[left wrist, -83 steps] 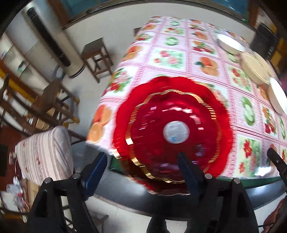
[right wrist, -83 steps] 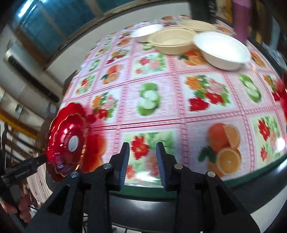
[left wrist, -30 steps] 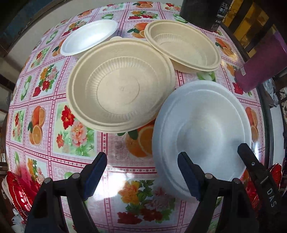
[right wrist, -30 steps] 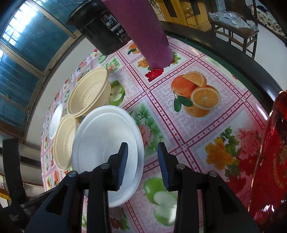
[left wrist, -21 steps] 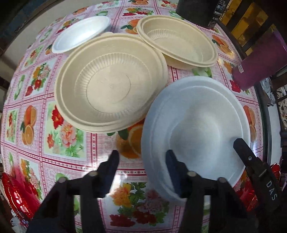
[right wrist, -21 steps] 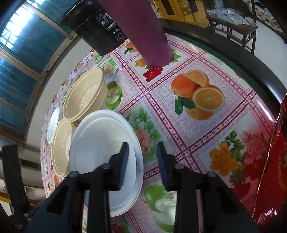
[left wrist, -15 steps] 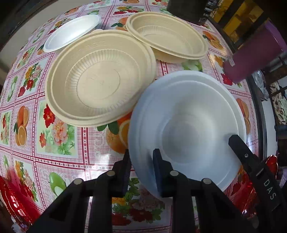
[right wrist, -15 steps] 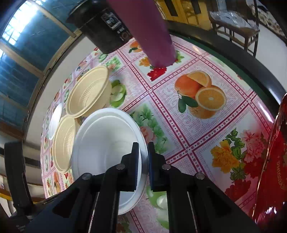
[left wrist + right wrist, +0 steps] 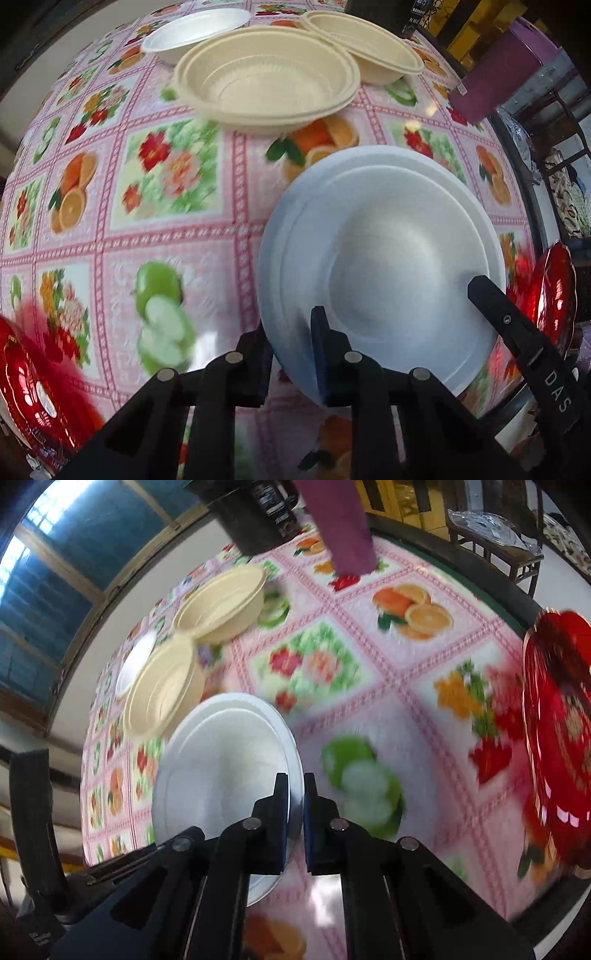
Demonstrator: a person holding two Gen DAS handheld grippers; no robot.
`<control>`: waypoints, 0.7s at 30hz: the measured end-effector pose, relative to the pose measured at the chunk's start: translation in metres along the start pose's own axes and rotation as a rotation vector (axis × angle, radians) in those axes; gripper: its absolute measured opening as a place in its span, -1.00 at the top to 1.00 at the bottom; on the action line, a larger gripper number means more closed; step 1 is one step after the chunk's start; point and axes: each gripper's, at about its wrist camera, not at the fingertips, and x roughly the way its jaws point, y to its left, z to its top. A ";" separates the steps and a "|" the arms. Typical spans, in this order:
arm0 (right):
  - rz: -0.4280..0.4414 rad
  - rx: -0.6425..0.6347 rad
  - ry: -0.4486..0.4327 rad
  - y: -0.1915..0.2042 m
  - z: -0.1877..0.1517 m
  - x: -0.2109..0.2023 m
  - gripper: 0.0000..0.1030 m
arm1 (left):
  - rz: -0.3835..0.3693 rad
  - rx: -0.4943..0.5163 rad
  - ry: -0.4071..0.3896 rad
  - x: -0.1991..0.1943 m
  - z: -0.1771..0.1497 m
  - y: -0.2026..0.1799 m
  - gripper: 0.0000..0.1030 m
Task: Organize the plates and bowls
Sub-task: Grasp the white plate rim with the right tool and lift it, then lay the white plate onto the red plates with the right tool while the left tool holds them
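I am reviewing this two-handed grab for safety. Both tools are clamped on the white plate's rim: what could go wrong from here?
1. The left tool and right tool pinch opposite rims of the thin white plate; uneven pulling might bend or crack it.
2. Two layered rims show, so a lower plate may slip out.
3. The red plate stands near and could be knocked.

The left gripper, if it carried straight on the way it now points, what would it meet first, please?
The left gripper is already shut on the rim of the white bowl, so the bowl comes first; beyond it, probably the floral tablecloth just underneath, though depth is unclear.
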 end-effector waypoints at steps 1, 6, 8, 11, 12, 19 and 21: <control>-0.001 -0.009 0.008 0.003 -0.009 -0.002 0.84 | 0.004 0.001 -0.003 -0.003 -0.008 0.006 0.58; 0.006 -0.060 0.032 0.027 -0.045 -0.013 0.83 | 0.015 -0.014 -0.018 -0.018 -0.045 0.037 0.57; 0.011 -0.085 0.032 0.039 -0.058 -0.018 0.83 | 0.014 -0.029 -0.024 -0.026 -0.052 0.052 0.56; 0.022 -0.115 0.029 0.056 -0.074 -0.024 0.83 | 0.015 -0.048 -0.041 -0.038 -0.067 0.072 0.56; 0.027 -0.126 0.026 0.062 -0.079 -0.026 0.83 | 0.017 -0.052 -0.047 -0.041 -0.069 0.076 0.56; 0.076 -0.197 0.004 0.106 -0.102 -0.041 0.82 | 0.034 -0.111 -0.118 -0.076 -0.090 0.119 0.56; 0.098 -0.222 -0.007 0.121 -0.107 -0.046 0.82 | 0.043 -0.131 -0.143 -0.088 -0.095 0.134 0.56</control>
